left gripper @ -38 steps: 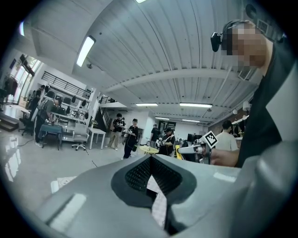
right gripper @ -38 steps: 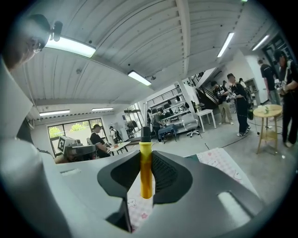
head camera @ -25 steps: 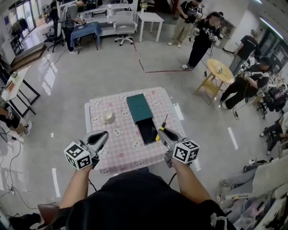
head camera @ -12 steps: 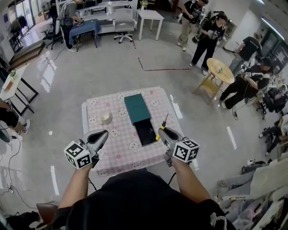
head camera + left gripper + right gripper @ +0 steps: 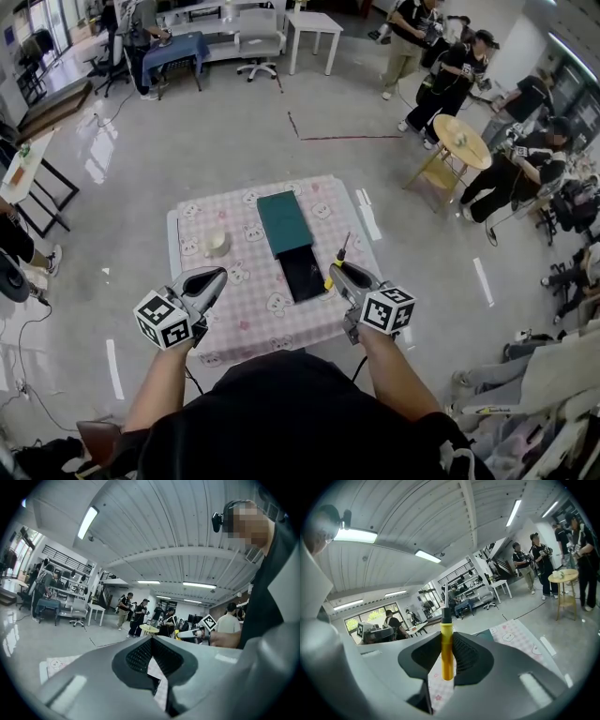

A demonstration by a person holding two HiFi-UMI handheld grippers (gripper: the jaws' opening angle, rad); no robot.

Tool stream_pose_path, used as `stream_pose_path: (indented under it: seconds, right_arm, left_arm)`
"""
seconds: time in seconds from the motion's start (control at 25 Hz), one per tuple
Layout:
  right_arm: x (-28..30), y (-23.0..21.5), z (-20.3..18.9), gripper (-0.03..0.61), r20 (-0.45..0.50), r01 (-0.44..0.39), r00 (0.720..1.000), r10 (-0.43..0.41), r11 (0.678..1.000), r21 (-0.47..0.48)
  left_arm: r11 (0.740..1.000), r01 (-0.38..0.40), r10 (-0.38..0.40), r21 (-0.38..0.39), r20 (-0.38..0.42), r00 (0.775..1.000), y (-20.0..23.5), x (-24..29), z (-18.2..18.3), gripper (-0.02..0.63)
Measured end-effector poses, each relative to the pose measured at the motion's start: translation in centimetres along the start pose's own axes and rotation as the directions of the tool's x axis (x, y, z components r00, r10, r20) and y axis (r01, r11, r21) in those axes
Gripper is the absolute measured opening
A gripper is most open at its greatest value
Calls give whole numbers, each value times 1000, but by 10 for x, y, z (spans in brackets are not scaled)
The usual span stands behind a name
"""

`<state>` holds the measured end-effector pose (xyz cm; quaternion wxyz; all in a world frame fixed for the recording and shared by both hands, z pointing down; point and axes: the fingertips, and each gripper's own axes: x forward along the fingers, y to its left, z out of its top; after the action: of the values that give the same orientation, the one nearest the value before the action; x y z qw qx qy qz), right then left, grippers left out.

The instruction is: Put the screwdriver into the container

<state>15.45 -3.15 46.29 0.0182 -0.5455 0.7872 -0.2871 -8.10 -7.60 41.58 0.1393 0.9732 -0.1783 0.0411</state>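
Note:
A screwdriver (image 5: 447, 648) with a yellow handle and a black collar stands clamped between the jaws of my right gripper (image 5: 336, 273), its shaft (image 5: 342, 247) pointing away from me. That gripper hovers just right of the container (image 5: 294, 242), a long box on the pink checked table (image 5: 248, 309) with a dark green lid slid toward the far end and a dark open near part (image 5: 306, 274). My left gripper (image 5: 211, 279) hangs over the table's near left part. Its jaws are shut with nothing between them (image 5: 153, 667).
A small round cream object (image 5: 216, 244) sits on the table's left side. A round wooden side table (image 5: 457, 145) stands to the right with several people near it. Desks, chairs and more people fill the far end of the room.
The view has shifted slightly, so the table sits a little higher and to the left. Both grippers keep their places, the right one still shut on the screwdriver.

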Motion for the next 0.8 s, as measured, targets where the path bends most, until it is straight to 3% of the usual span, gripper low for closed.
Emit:
stream_pose_path:
  seconds: [0.8]
  right_arm:
    - [36,-20,5,106,-36,-7,999,8,999,32]
  left_arm:
    - [1000,-15,15,-27,-7,1000,33,17,-2,0]
